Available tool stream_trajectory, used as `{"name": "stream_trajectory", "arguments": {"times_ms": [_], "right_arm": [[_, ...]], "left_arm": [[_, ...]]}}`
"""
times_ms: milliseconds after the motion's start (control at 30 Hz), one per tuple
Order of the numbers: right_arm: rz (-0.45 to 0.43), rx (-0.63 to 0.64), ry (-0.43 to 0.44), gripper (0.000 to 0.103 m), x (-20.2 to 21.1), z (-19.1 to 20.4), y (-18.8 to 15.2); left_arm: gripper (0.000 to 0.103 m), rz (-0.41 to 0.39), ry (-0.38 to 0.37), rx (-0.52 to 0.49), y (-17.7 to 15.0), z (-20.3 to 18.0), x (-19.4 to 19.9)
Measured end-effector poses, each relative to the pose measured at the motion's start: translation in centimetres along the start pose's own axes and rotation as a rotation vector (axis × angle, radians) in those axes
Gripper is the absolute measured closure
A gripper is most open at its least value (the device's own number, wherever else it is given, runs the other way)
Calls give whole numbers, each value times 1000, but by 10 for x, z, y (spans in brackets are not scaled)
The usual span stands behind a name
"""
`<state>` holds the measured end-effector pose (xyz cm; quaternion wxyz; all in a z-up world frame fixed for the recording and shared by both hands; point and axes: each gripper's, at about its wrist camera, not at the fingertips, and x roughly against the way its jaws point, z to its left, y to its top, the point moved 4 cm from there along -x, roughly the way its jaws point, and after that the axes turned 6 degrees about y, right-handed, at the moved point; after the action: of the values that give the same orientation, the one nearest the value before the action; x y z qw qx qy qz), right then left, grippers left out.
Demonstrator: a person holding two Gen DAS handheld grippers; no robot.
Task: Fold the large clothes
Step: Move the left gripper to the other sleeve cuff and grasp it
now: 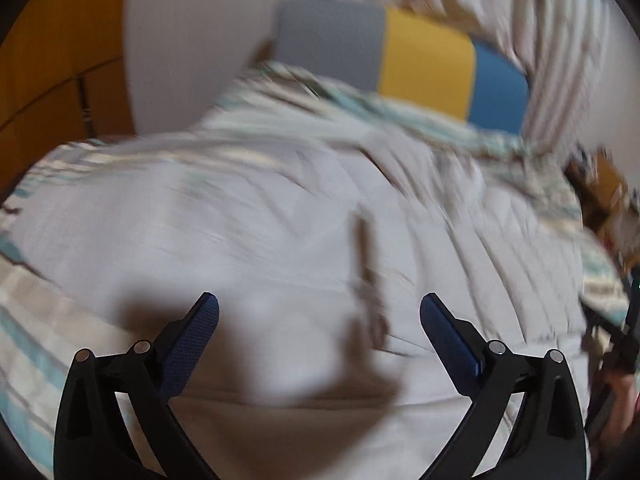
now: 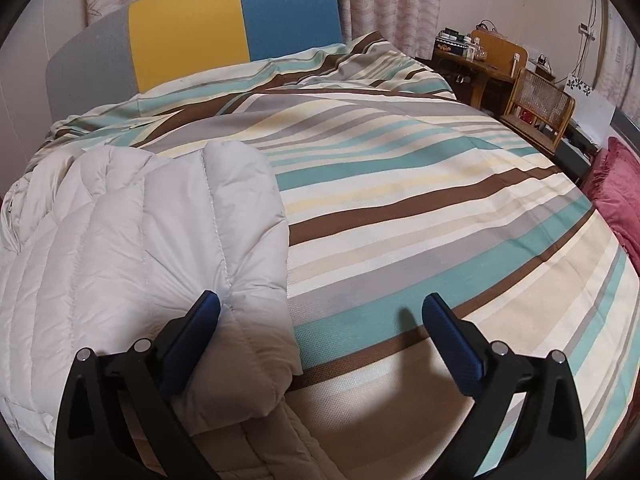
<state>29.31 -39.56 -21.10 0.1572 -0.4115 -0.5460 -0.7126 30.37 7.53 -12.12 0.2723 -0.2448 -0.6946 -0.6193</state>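
A pale grey quilted puffer jacket (image 2: 132, 240) lies on the striped bedspread (image 2: 420, 208) at the left of the right wrist view, a sleeve folded over its body. My right gripper (image 2: 320, 316) is open and empty, its left finger (image 2: 196, 336) over the sleeve's edge, its right finger over bare bedspread. In the blurred left wrist view the jacket (image 1: 248, 216) fills the middle, with a dark zipper line (image 1: 362, 248). My left gripper (image 1: 320, 316) is open and empty just above the jacket.
A grey, yellow and blue headboard (image 2: 188, 28) stands at the far end of the bed. A wooden desk (image 2: 476, 64) and rattan rack (image 2: 540, 104) stand at the right side. A red cushion (image 2: 620, 196) lies at the right edge.
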Motion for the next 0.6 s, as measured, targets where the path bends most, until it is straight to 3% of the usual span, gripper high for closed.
{"name": "stream_trajectory", "arguments": {"times_ms": [67,133,267,333,400,500,600], "right_arm": [[1,-2,3,2,0,0,0],[3,-6,7,2,-1,-1,0],[3,-11,11,2,-2,-1,1],[2,-9,8,2,-2,-1,2],[1,-7,4,2,-2,-1,2],[-2,-3,-2,2,-2,-1,2],[-6,2,-10,2,-2,0,1]], "left_arm": [[3,-48,47,61,11,39,8],[3,-76,147,144,23,93,11],[5,-70,295,303,33,185,5],[12,-52,358,402,33,231,-3],[21,-39,380,469,31,260,-8],[22,-6,425,585,29,307,-26],[22,19,436,646,22,331,-37]]}}
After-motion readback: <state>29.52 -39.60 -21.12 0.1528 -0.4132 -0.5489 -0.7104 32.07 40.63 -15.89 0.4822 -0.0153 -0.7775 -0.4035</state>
